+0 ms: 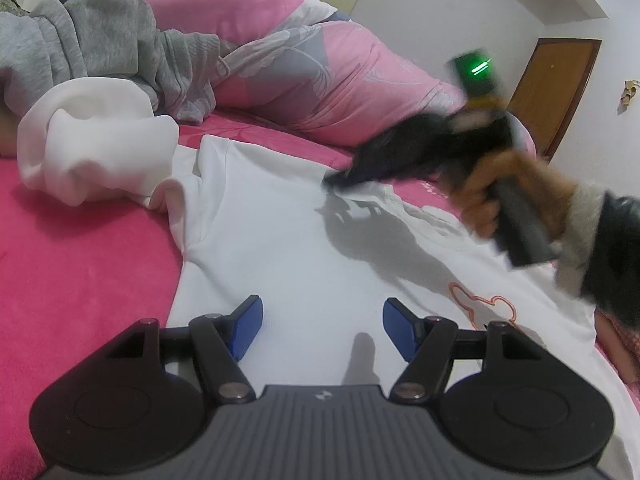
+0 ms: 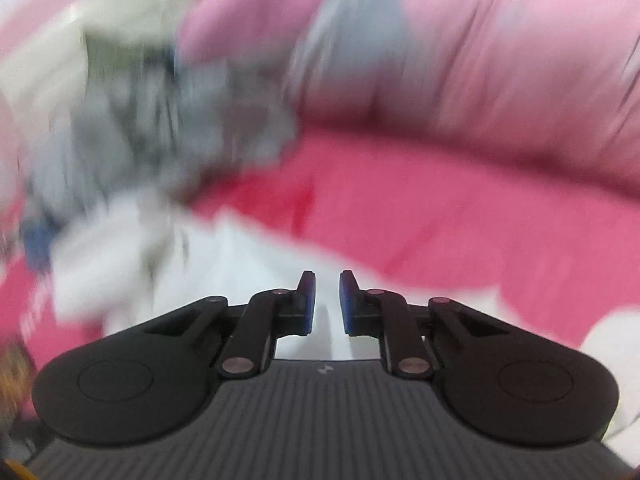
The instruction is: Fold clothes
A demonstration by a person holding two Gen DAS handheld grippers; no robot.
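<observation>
Mostly flat white shirt (image 1: pixel 280 240) (orange outline print)

right wrist view: heavy motion blur; only the right hand-held gripper (image 2: pixel 327 300) body is sharp.
grey heap (image 2: pixel 176 120) at 10 o'clock: smeared, can't tell what it is.
white garment (image 2: pixel 240 248): edges smeared, shape unreadable in right view; cut off at 4 o'clock in left view.
right hand-held gripper in left view: blurred at 2–3 o'clock, finger gap unreadable; blurred hand (image 1: pixel 492 196) covers its handle.
orange print (image 1: pixel 480 304): partly hidden, motif unclear.
grey hoodie (image 1: pixel 100 48): cut off at 9 o'clock.
</observation>
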